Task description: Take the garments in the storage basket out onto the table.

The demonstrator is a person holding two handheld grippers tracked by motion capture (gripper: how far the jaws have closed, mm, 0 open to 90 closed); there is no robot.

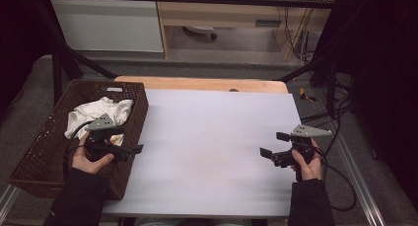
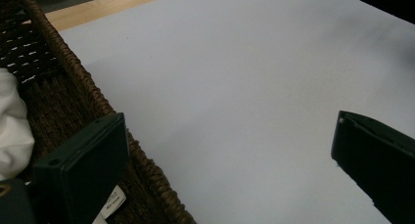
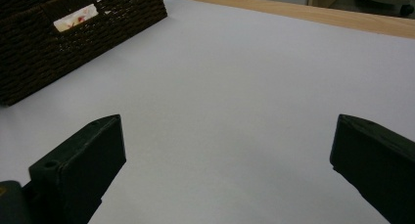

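A dark brown wicker basket stands on the left part of the table, and a crumpled white cloth lies inside it. A hand holds my left gripper over the basket's right wall, pointing right across the table. In the left gripper view it stands open with nothing between its jaws, one jaw above the basket rim and the cloth beside it. My right gripper hovers near the table's right side, pointing left. It is open and empty above the white sheet, far from the basket.
A white sheet covers the table, with a strip of bare wood along its far edge. Black frame posts and cables run along the right side. A white label is on the basket's end wall.
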